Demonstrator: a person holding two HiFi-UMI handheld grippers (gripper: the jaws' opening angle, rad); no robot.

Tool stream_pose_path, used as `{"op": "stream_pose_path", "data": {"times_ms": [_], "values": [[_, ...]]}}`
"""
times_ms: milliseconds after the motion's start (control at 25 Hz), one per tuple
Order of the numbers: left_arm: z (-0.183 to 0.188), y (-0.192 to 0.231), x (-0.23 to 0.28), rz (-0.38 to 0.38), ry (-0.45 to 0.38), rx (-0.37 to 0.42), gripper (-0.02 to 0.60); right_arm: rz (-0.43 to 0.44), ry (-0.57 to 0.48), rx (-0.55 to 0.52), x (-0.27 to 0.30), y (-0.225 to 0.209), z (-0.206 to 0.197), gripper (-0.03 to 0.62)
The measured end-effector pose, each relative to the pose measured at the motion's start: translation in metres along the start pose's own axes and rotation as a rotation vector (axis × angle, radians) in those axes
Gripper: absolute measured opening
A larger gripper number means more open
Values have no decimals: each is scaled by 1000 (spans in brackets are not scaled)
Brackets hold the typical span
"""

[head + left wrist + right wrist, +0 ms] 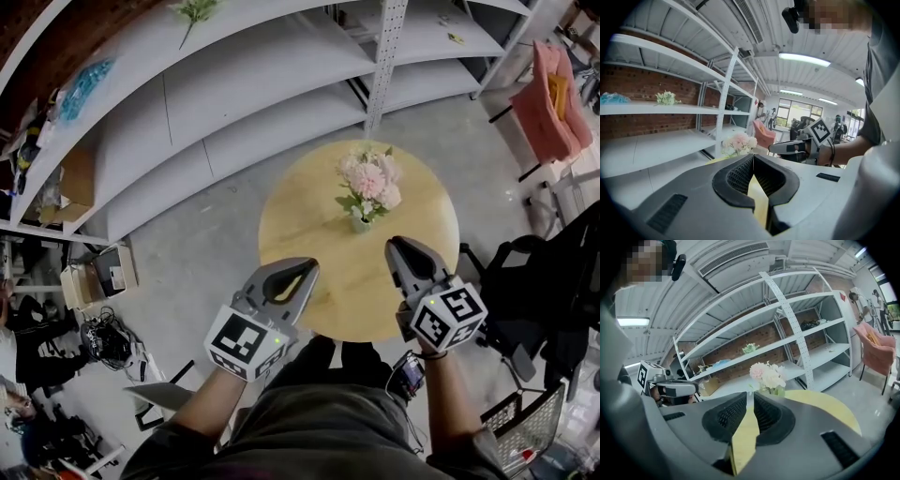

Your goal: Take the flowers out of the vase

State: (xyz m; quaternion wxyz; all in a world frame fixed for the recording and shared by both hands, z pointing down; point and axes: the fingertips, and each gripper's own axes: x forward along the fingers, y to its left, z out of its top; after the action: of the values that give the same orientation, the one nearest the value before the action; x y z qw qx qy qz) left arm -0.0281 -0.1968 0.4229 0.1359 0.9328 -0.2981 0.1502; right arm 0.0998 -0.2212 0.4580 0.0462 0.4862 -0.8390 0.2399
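A bunch of pale pink and white flowers (367, 180) stands in a small clear vase (361, 223) near the middle of a round yellow table (309, 211). My left gripper (307, 269) hovers over the table's near-left edge, jaws shut and empty. My right gripper (397, 246) hangs just right of and nearer than the vase, also shut with nothing in it. In the left gripper view the flowers (738, 142) lie beyond the closed jaws (753, 158). In the right gripper view the flowers (767, 375) stand just past the closed tips (750, 397).
Long white shelving (234, 84) runs behind the table, with a green sprig (195, 11) on it. A pink chair (553, 98) is at the far right, a black office chair (539, 291) beside the table. Boxes and cables (98, 281) lie on the floor at the left.
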Motion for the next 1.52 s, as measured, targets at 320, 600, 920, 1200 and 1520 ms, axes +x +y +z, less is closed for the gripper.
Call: {"op": "stream_pose_path", "data": {"times_ms": [320, 600, 920, 1200, 1520], "values": [[-9, -1, 16, 57, 40, -25, 9, 65, 69, -4, 24, -23, -23, 18], [-15, 2, 22, 108, 70, -48, 9, 100, 129, -22, 50, -41, -43, 66], [-27, 5, 22, 157, 102, -82, 9, 115, 200, -36, 73, -59, -70, 98], [-36, 7, 24, 177, 118, -111, 9, 124, 239, -67, 90, -70, -80, 129], [-45, 5, 32, 186, 127, -134, 9, 151, 255, -105, 108, -73, -86, 144]]}}
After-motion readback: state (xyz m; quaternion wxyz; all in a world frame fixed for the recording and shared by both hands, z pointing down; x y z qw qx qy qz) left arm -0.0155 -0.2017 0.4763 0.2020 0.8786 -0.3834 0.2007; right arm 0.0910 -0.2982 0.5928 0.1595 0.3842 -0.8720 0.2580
